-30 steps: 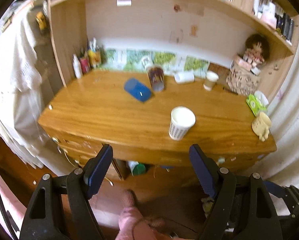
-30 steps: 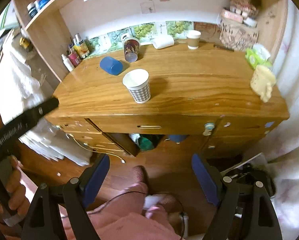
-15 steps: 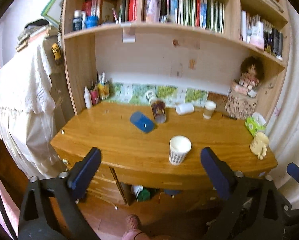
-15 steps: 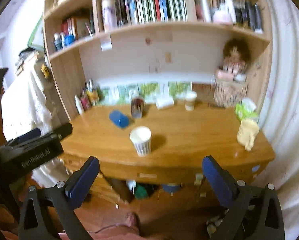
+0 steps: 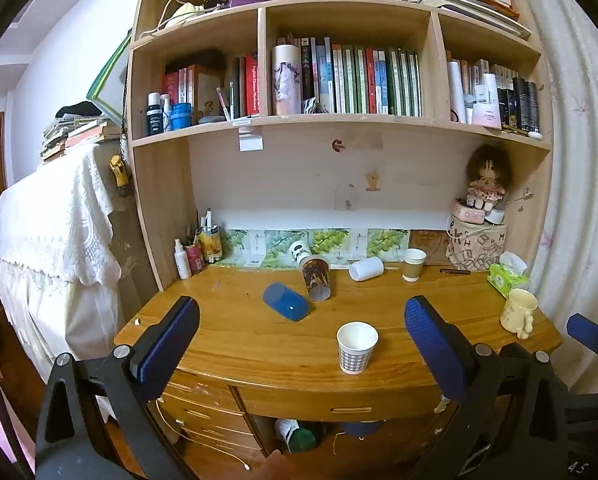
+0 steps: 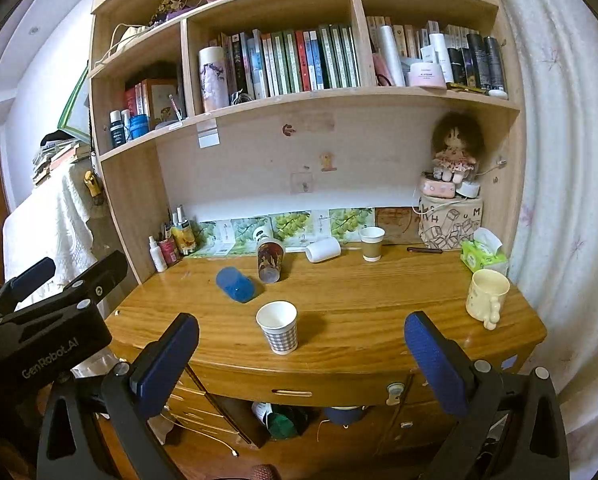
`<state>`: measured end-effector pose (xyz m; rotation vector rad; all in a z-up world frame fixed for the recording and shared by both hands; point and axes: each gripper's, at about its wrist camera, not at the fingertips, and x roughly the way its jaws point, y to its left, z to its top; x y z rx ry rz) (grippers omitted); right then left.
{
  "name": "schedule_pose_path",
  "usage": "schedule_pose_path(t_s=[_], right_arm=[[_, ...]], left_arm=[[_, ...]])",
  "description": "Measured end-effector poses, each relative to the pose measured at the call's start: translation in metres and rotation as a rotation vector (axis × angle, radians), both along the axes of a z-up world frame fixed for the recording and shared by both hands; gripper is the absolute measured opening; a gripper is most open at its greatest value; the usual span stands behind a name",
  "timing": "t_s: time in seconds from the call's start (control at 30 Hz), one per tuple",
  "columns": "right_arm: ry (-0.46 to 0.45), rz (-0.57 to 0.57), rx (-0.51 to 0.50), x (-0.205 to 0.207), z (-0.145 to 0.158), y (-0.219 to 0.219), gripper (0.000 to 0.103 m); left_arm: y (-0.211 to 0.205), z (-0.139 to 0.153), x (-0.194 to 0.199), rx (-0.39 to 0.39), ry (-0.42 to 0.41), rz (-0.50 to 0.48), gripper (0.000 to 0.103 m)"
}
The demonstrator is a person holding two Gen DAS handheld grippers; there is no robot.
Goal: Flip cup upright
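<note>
Nearest, the left gripper and right gripper both hang before the wooden desk, fingers spread wide and holding nothing. On the desk's front part a checked paper cup stands upright, mouth up, apart from everything else. Behind it a blue cup lies on its side, just beside a tipped patterned cup. Farther back lie a white cup and an upright brown paper cup. A cream mug stands at the right edge.
</note>
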<state>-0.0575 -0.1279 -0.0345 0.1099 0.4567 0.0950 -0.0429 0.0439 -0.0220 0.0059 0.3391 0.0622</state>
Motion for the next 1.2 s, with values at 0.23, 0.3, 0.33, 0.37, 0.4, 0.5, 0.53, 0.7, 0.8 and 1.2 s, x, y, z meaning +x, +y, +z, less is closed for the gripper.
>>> schedule_pose_path(t_s=[0.23,0.3,0.33,0.37,0.4,0.5,0.53,0.7,0.8,1.2], right_arm=[[0.015,-0.003,0.004,-0.001,-0.002,0.0,0.103],[0.018,-0.004,0.004,0.0,-0.002,0.001,0.103],[0.02,-0.005,0.004,0.0,-0.002,0.002,0.103],[0.021,-0.005,0.004,0.001,-0.002,0.002,0.103],[0.022,-0.005,0.004,0.001,-0.002,0.003,0.103],[0.025,-0.004,0.004,0.001,-0.003,0.004,0.103],[0.027,-0.002,0.004,0.002,-0.003,0.005,0.103],[0.034,0.004,0.006,0.004,-0.003,0.008,0.103],[0.039,0.012,0.006,0.005,-0.004,0.01,0.103],[0.059,0.048,-0.016,0.009,-0.006,0.021,0.103]], left_arm=[[0.0,-0.001,0.002,0.0,0.015,-0.008,0.103],[0.0,-0.002,0.002,0.0,0.016,-0.008,0.103],[0.0,-0.002,0.002,0.0,0.017,-0.009,0.103],[0.001,-0.002,0.003,0.0,0.018,-0.01,0.103],[0.001,-0.002,0.003,0.0,0.018,-0.01,0.103],[0.002,-0.003,0.004,-0.001,0.021,-0.011,0.103],[0.003,-0.003,0.004,-0.001,0.023,-0.011,0.103],[0.004,-0.004,0.005,0.0,0.024,-0.009,0.103],[0.008,-0.005,0.006,-0.001,0.025,-0.003,0.103],[0.009,-0.004,0.005,-0.002,0.02,-0.013,0.103]])
